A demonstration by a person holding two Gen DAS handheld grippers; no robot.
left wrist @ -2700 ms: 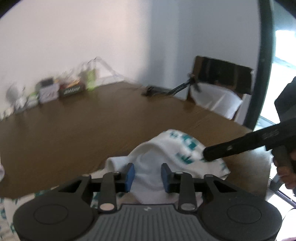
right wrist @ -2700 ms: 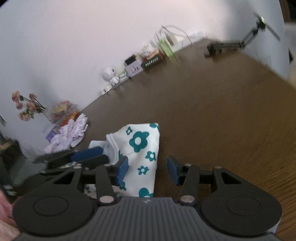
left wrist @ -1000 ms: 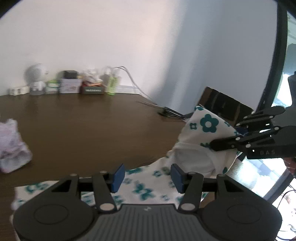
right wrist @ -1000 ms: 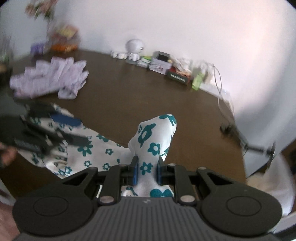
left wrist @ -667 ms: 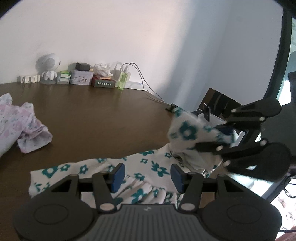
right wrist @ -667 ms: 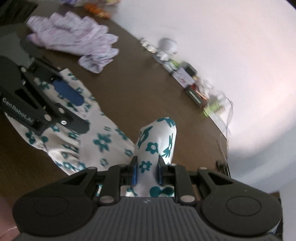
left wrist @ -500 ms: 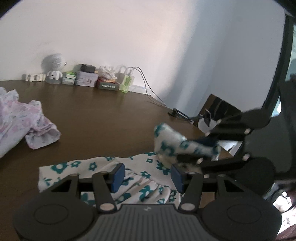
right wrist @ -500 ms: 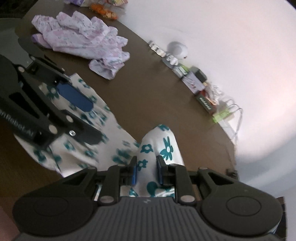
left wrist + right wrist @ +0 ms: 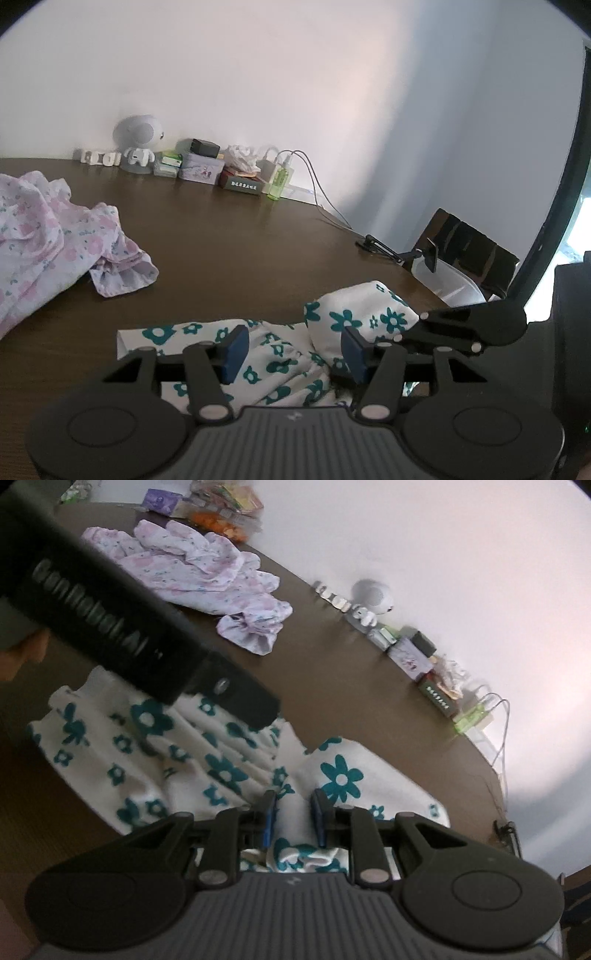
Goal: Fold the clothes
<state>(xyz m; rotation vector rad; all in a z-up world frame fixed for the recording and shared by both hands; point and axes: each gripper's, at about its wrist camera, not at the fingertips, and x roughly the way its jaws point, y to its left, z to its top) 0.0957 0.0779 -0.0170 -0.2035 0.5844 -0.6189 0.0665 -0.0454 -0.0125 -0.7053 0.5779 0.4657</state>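
Observation:
A white garment with teal flowers [image 9: 280,354] lies near the front edge of the brown table [image 9: 229,251]. My right gripper [image 9: 293,821] is shut on a fold of this garment [image 9: 221,760] and holds it low over the spread part. In the left wrist view the right gripper [image 9: 461,328] comes in from the right with the raised fold [image 9: 354,314]. My left gripper [image 9: 291,349] is open just above the garment and holds nothing. Its black body [image 9: 122,635] crosses the upper left of the right wrist view.
A crumpled pink floral garment [image 9: 51,236] lies on the table to the left. Small boxes, a white robot figure [image 9: 138,138], a green bottle [image 9: 279,182] and cables line the wall. A phone holder [image 9: 399,253] and a chair [image 9: 465,254] are at the right edge.
My right gripper has carried the pinched fold leftward and down over the garment. My left gripper stays open. The pink garment has come further into view.

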